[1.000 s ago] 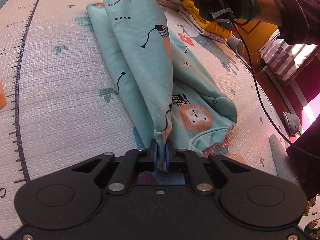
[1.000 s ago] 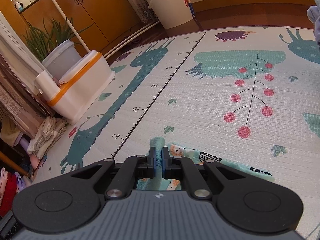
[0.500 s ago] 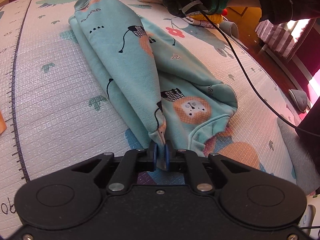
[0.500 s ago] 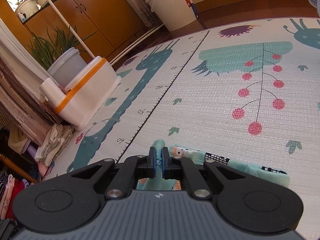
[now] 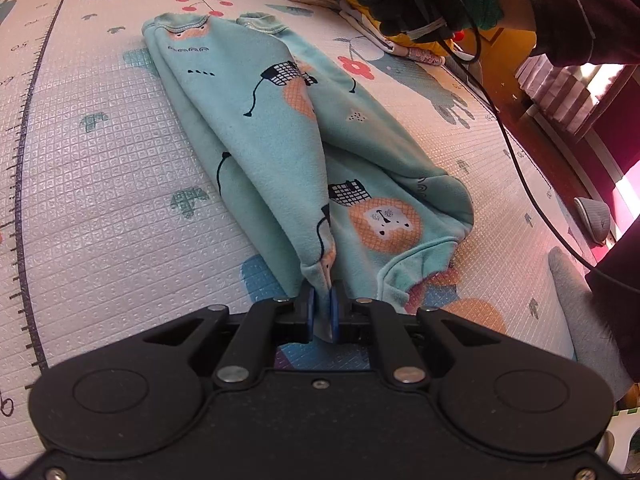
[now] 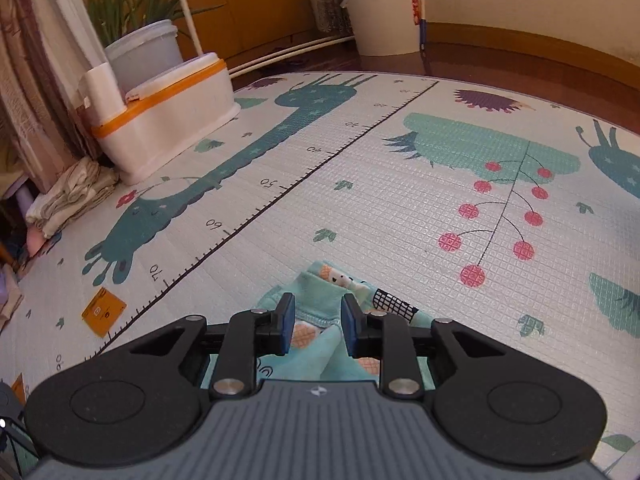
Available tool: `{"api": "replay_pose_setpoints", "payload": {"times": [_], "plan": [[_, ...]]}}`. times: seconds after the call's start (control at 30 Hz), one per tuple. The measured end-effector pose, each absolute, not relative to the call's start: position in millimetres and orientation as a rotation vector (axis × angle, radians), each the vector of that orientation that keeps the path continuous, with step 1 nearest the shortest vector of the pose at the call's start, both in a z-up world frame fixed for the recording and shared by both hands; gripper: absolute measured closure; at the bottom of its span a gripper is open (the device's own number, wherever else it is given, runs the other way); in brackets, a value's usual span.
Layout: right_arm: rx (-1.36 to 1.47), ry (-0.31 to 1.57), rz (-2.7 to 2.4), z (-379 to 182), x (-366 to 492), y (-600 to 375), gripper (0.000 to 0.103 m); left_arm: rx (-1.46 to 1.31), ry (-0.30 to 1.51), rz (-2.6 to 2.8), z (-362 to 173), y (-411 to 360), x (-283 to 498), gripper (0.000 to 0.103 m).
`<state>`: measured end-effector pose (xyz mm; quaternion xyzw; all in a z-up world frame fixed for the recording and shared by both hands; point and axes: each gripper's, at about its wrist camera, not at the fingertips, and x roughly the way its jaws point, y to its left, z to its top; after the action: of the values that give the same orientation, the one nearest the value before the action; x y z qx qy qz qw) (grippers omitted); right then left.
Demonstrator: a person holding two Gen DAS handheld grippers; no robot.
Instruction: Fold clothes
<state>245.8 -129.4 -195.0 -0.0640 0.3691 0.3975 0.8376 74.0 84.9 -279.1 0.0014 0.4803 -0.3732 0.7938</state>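
Soft fleece pyjama trousers (image 5: 280, 128), light, floppy: my left gripper (image 5: 322, 312) pinches a hem corner (seams grip best); right gripper (image 6: 316, 320) gapes just above the far end.

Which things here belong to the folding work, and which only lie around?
Belong to the job:
teal pyjama trousers
left tongs, shut on its waist end
right tongs, open above cuffs

Lying about:
potty
orange card
white bucket
clothes pile
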Motion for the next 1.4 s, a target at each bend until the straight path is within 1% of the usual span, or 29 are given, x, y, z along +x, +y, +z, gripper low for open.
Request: {"api": "replay_pose_setpoints", "payload": {"times": [0.07, 0.1, 0.13, 0.2, 0.27, 0.3, 0.5, 0.6, 0.7, 0.77, 0.83, 0.97, 1.1, 1.2, 1.3, 1.4], "plan": [[-0.256, 0.764, 0.938, -193, 215, -125, 0.077, 0.000, 1.034, -0.799, -279, 85, 74, 0.097], [-0.298, 0.774, 0.949, -200, 207, -124, 0.080, 0.001, 1.034, -0.798, -279, 85, 74, 0.097], [-0.335, 0.789, 0.952, -208, 200, -122, 0.080, 0.003, 1.034, -0.798, -279, 85, 74, 0.097], [-0.352, 0.881, 0.849, -237, 199, -122, 0.079, 0.002, 1.038, -0.799, -280, 84, 74, 0.097], [-0.297, 0.874, 0.814, -237, 196, -128, 0.080, 0.009, 1.039, -0.800, -279, 83, 75, 0.097], [-0.279, 0.869, 0.817, -231, 193, -129, 0.078, 0.013, 1.038, -0.798, -279, 82, 74, 0.097], [-0.383, 0.712, 0.978, -198, 149, -119, 0.078, -0.004, 1.041, -0.780, -281, 83, 73, 0.097], [-0.483, 0.765, 0.986, -227, 138, -103, 0.080, -0.010, 1.044, -0.782, -282, 83, 75, 0.097], [-0.434, 0.775, 0.947, -231, 139, -100, 0.080, -0.022, 1.050, -0.787, -282, 84, 76, 0.097], [-0.426, 0.760, 0.951, -227, 136, -99, 0.078, -0.014, 1.050, -0.797, -278, 86, 75, 0.092], [-0.452, 0.721, 0.994, -218, 127, -98, 0.078, 0.029, 1.025, -0.793, -268, 87, 73, 0.091], [-0.481, 0.663, 1.063, -203, 108, -96, 0.078, 0.125, 0.910, -0.832, -240, 83, 69, 0.091], [-0.522, 0.661, 1.121, -209, 91, -87, 0.078, 0.156, 0.792, -0.874, -224, 74, 77, 0.091], [-0.524, 0.672, 1.135, -215, 87, -84, 0.078, 0.217, 0.779, -0.887, -231, 69, 80, 0.091], [-0.530, 0.715, 1.138, -229, 91, -83, 0.078, 0.211, 0.805, -0.863, -243, 68, 76, 0.091], [-0.523, 0.719, 1.151, -235, 93, -84, 0.077, 0.206, 0.830, -0.838, -254, 68, 73, 0.091]]}}
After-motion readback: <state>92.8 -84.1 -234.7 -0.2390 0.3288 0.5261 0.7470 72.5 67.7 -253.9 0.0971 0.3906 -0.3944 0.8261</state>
